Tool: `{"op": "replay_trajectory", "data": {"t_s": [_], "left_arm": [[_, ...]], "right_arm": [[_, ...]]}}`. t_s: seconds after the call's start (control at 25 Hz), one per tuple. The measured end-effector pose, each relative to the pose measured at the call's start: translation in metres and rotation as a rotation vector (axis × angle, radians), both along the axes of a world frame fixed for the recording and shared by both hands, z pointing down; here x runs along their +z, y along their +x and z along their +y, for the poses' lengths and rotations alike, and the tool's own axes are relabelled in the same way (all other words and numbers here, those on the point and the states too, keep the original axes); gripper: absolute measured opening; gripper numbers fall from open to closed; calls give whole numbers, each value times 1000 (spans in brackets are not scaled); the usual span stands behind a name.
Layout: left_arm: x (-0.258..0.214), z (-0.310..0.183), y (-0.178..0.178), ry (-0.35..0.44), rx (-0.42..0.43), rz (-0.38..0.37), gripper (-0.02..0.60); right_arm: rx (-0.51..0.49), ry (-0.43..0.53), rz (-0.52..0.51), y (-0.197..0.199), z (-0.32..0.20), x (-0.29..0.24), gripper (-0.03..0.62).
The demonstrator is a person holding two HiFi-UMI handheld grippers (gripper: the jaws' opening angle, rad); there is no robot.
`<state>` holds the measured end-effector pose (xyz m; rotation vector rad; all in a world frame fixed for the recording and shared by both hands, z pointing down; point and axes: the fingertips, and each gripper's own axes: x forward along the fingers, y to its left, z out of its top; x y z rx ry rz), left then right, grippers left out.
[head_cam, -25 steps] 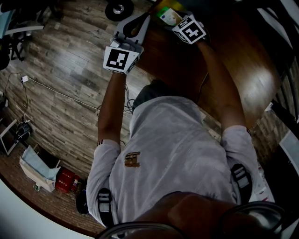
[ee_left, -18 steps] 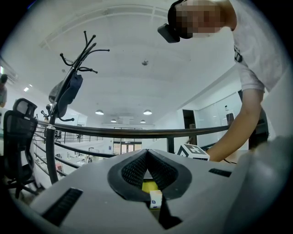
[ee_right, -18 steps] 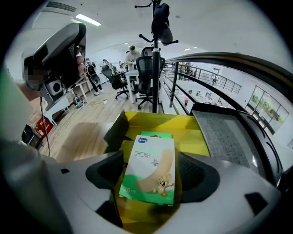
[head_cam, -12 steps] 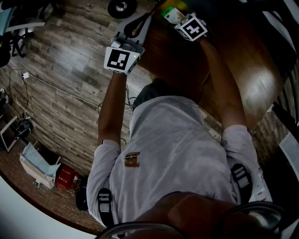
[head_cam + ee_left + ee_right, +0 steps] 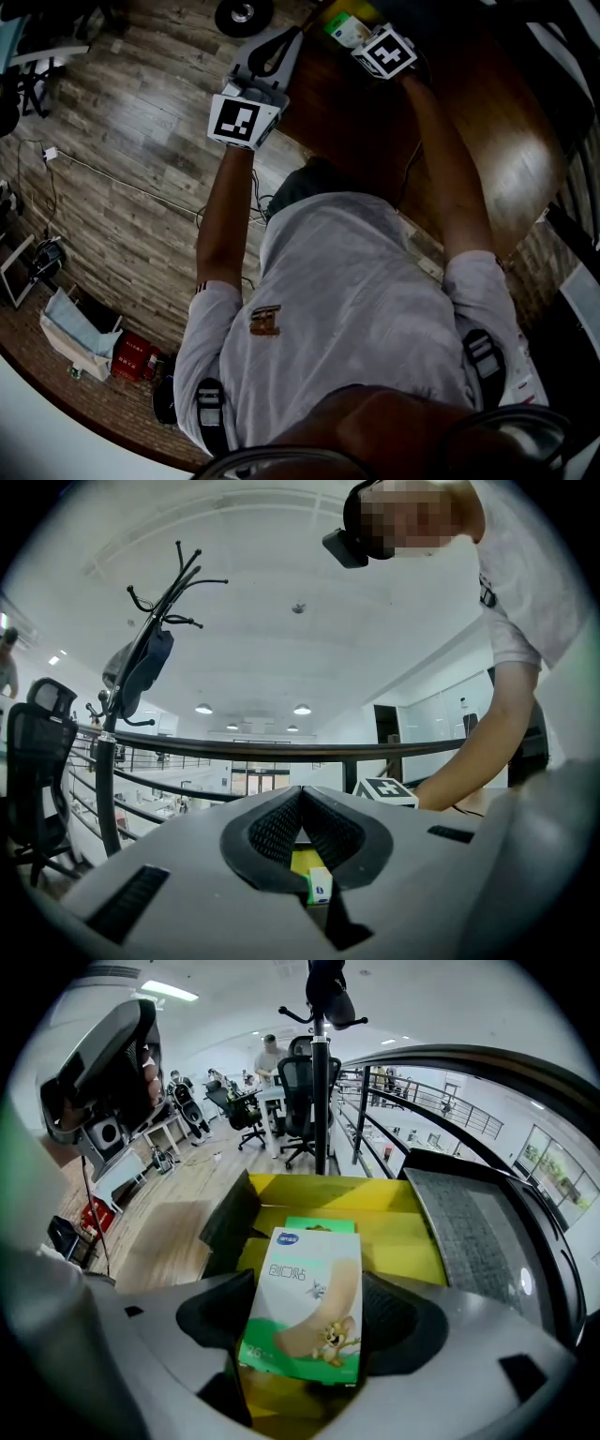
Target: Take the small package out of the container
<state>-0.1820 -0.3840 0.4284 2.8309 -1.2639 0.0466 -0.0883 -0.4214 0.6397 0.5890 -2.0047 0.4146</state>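
My right gripper [image 5: 302,1321] is shut on a small white-and-green package [image 5: 305,1307] printed with a cartoon plaster, held upright just above the open yellow container [image 5: 394,1227]. A second green package [image 5: 319,1225] lies inside the container. In the head view the held package [image 5: 344,28] shows at the top edge beside the right gripper [image 5: 361,42]. To its left, my left gripper [image 5: 291,37] hangs over the table edge. The left gripper [image 5: 301,794] has its jaws together with nothing between them, and it points upward at the ceiling.
A grey laptop [image 5: 464,1232] lies right of the container on the dark wooden table [image 5: 487,112]. Wood floor [image 5: 122,159] lies to the left, with a cable and bags [image 5: 94,347]. A coat rack [image 5: 141,667], an office chair [image 5: 305,1091] and a railing [image 5: 281,747] stand around.
The right gripper has shifted slightly farther from me with the package in it. The left gripper has hardly moved.
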Motion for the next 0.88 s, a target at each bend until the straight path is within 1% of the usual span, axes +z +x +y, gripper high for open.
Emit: {"op": "replay_trajectory", "data": {"t_s": [0.28,0.56,0.76,0.88], "left_arm": [[-1,3,-2,27,4,15,18],[-4,7,1,22,-3,5,18],[-10,11,5,21,7,-4,18],[-12,14,7,14,10,-11,18]], "right_arm": [[3,25,3,-1,1,2,328],[10,43,-14,4,4,-6,328],[-3,72,-23,3,5,-27,328],[-11,97,-48,1,7,-44,328]]}}
